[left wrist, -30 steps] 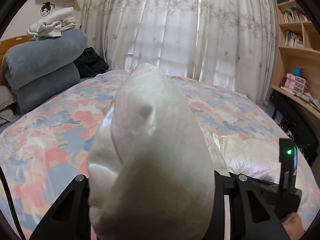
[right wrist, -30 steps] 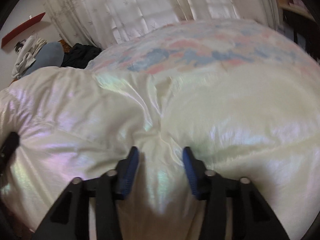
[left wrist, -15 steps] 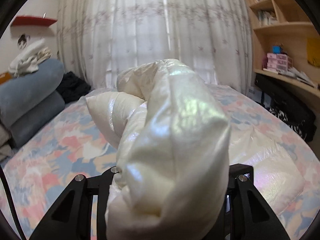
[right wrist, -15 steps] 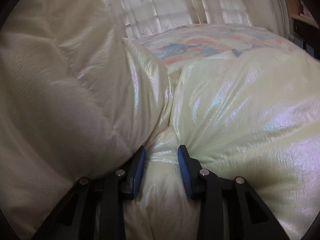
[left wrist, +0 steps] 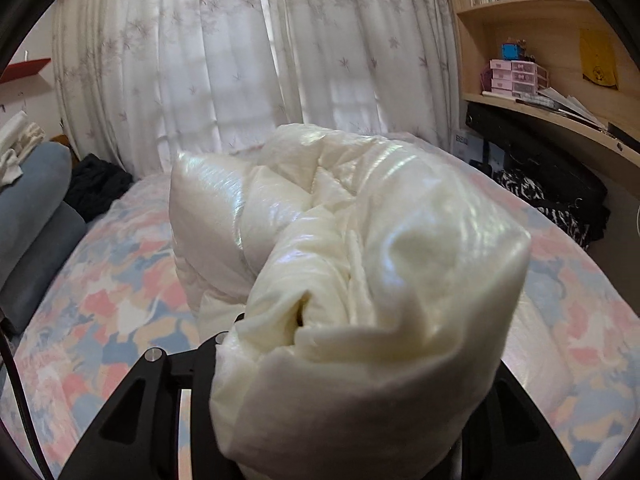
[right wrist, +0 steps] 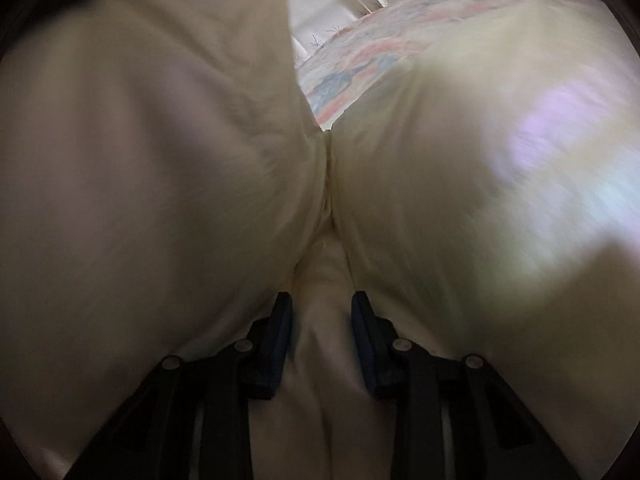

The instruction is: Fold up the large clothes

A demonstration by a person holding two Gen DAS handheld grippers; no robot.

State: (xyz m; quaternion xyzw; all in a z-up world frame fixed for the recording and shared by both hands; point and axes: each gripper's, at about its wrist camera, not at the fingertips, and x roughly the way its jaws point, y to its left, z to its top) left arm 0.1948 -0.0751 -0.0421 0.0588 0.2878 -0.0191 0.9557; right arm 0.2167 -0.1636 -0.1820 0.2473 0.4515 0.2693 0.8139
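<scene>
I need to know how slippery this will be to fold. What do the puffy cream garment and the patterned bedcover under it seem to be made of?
Puffy cream garment: likely padded synthetic shell, glossy; pearly pink-green sheen and soft bulges suggest it.
Patterned bedcover: looks like matte woven fabric, printed pink, blue and cream; no shine.

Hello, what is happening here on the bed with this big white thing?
A person is folding a puffy cream-white jacket on a bed with a flowered bedsheet, using a handheld gripper in each hand. The left gripper is clamped on a thick bunch of the jacket and holds it above the bed. The right gripper has a fold of the same jacket between its blue pads, and its jaws are closing on it. The fold is not finished.
</scene>
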